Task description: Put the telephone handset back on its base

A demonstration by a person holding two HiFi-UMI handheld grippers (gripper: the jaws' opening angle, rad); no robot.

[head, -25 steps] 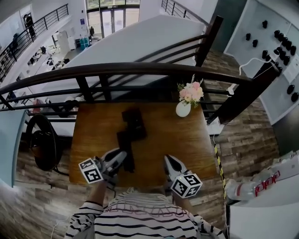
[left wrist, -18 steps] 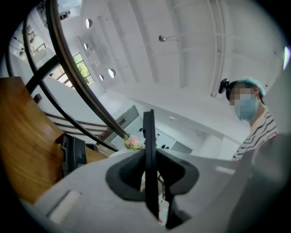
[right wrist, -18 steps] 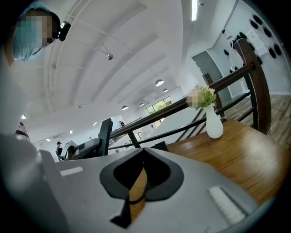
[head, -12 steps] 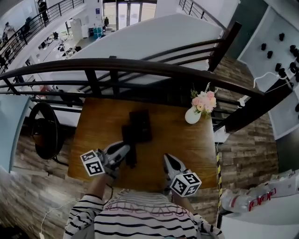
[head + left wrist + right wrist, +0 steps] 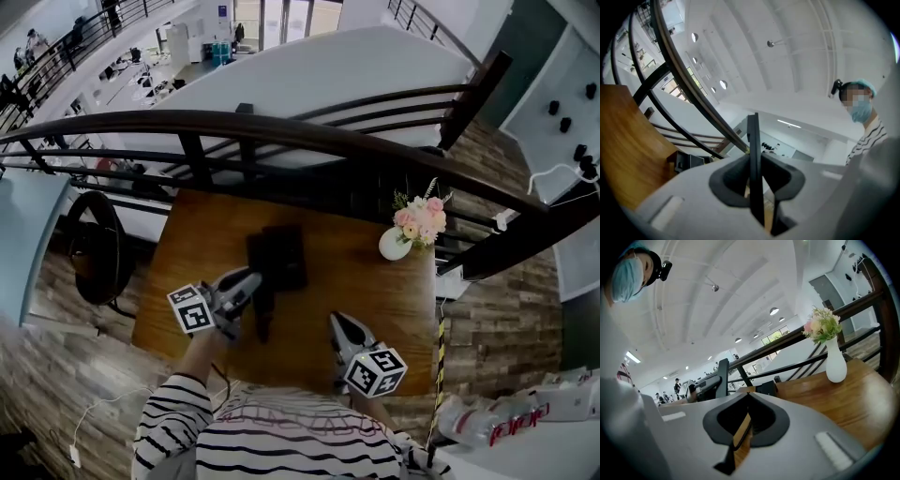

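The handset [image 5: 263, 307], a slim black bar with a matte finish, is hanging over the table [image 5: 366, 281], gripped by the left gripper [image 5: 249, 279]. It is running from beside the left edge of the base [image 5: 287, 255] back toward the person; whether it is touching the base cannot be told. In the left gripper view the jaws are pressing on it from both sides, nearly closed, with the bar showing edge-on as a thin dark strip rising between the pads.

The left arm, in a striped sleeve [image 5: 173, 427], is reaching forward with its gripper pointing roughly level. The right gripper [image 5: 337, 322] is hovering over the near right part of the table, tilting slightly down, well apart from the base; its jaws are meeting at the tips with nothing between them (only wood grain is showing through the gap behind the tips).

The base is a blocky black box. The table is warm, glossy brown wood. A smooth white vase [image 5: 394, 245] of pale pink flowers is standing at the far right corner, beneath a dark curved railing [image 5: 281, 128].
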